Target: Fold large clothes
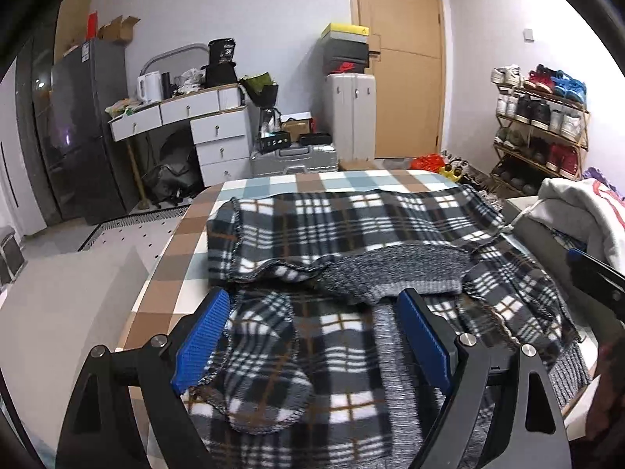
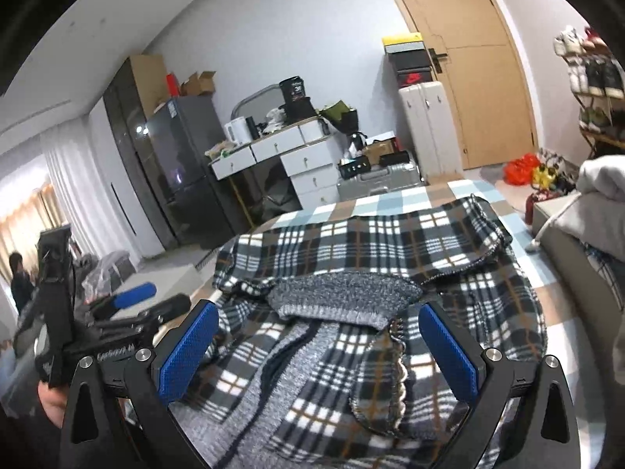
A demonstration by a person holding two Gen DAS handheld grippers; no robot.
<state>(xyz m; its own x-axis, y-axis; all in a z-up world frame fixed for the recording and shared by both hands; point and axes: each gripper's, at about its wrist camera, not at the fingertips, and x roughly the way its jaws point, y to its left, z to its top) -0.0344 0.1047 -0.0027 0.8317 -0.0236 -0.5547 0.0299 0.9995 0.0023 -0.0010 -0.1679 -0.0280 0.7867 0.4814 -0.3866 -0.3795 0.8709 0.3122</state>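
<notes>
Blue-padded fingers (image 1: 205,338) of the left gripper (image 1: 312,336) and right gripper (image 2: 320,348) gape wide, empty, over a plaid fleece jacket (image 1: 351,226) spread on the checked bed (image 1: 164,285); soft, limp, likely light, best pinched at its stitched hem.

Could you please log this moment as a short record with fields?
garment: plaid fleece garment with grey knit collar, spread and partly folded
surface: checked bed cover
left tongs: open, empty, over the garment's near part
right tongs: open, empty, over the garment's near part
nearby: pale hoodie heaped at the right
</notes>
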